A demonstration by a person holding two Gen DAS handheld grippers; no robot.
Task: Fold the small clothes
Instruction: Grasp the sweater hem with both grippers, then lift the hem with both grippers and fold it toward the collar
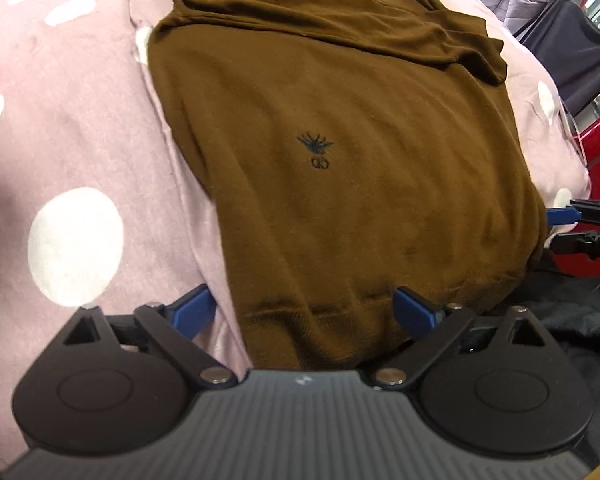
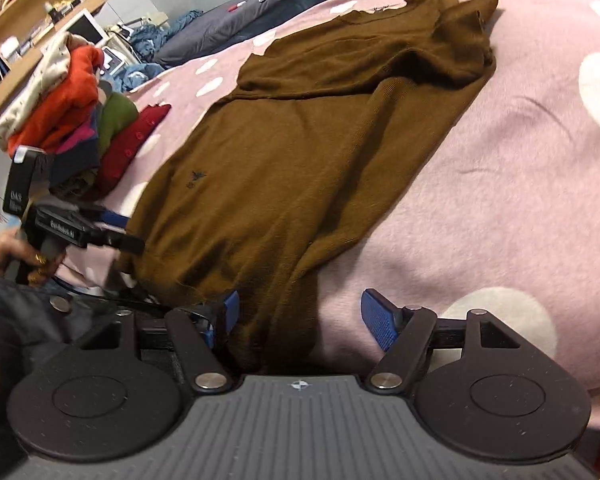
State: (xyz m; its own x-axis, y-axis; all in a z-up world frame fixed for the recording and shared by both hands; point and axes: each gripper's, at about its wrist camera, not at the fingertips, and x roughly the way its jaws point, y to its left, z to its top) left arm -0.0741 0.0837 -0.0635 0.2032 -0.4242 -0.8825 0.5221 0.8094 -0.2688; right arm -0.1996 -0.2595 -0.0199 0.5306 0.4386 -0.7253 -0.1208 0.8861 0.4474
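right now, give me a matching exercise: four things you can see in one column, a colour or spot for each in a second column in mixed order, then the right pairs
Things
1. sweater
2. blanket
3. pile of clothes
4. small dark emblem

Colour or spot
A. pink with white dots
B. brown, spread flat with sleeves folded in
C. on the sweater's chest
D. stacked beside the sweater, with orange, green and red pieces

Pairs
1-B, 2-A, 3-D, 4-C
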